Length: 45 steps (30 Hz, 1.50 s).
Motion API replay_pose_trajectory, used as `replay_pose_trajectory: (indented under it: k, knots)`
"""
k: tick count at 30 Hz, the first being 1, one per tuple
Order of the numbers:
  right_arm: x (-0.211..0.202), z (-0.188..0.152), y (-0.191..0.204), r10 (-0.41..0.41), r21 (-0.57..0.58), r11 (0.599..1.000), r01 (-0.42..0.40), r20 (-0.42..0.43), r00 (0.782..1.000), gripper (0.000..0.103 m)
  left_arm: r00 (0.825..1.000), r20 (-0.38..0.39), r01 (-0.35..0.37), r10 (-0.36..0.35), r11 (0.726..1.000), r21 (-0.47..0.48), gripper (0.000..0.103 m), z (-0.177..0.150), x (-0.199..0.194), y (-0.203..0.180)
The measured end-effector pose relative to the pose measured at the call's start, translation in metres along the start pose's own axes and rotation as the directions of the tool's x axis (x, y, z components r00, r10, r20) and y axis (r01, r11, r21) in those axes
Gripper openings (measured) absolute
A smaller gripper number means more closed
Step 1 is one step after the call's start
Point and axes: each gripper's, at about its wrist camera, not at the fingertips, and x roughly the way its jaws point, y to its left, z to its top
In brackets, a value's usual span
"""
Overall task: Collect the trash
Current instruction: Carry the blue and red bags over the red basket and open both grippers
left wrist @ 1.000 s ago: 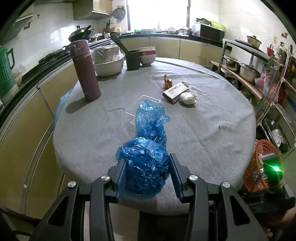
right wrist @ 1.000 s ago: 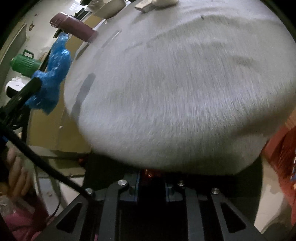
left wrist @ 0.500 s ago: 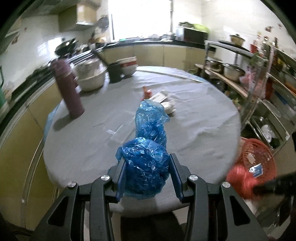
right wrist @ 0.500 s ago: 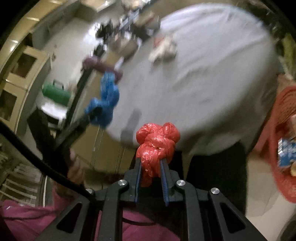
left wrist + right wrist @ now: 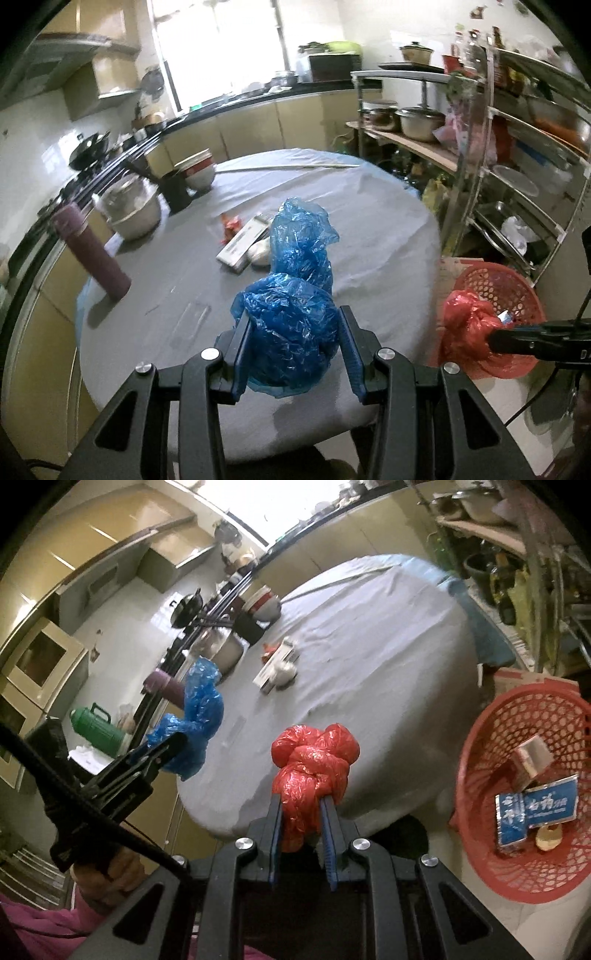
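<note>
Since a second ago the right gripper (image 5: 301, 805) has come up from below the table edge, now showing a knotted red bag (image 5: 314, 760) clamped between its fingers. Left gripper (image 5: 293, 341) stays clenched on the crumpled blue bag (image 5: 291, 325), which bulges above its fingertips. Red basket (image 5: 524, 790) sits right of the right fingers, holding cartons. Grey table (image 5: 369, 229) lies ahead of both, with a box (image 5: 242, 245) and flask (image 5: 92, 254).
</note>
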Motion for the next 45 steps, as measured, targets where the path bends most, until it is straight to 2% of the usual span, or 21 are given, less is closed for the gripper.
replay_pose_trajectory:
  k: [11,20,26,38,45]
  knots:
    - [-0.052,0.0,-0.044,-0.058,0.078,0.996,0.049,0.114,0.992,0.021,0.998,0.024,0.056,-0.061,0.986,0.157,0.045,0.032,0.007,-0.077]
    - [-0.096,-0.009,-0.088,-0.153,0.168,0.978,0.121,0.192,0.969,0.021,0.992,0.023,0.11,-0.122,0.95,0.292,0.045,0.047,0.016,-0.146]
    - [-0.12,-0.014,-0.112,-0.203,0.227,0.962,0.15,0.231,0.951,0.021,0.988,0.009,0.142,-0.157,0.915,0.377,0.045,0.047,0.018,-0.191]
    - [-0.135,-0.02,-0.139,-0.24,0.271,0.947,0.173,0.236,0.942,0.022,0.984,-0.034,0.17,-0.172,0.88,0.443,0.045,0.043,0.024,-0.231]
    - [-0.131,-0.026,-0.161,-0.263,0.318,0.929,0.189,0.209,0.942,0.023,0.973,-0.123,0.231,-0.196,0.861,0.454,0.046,0.033,0.039,-0.252]
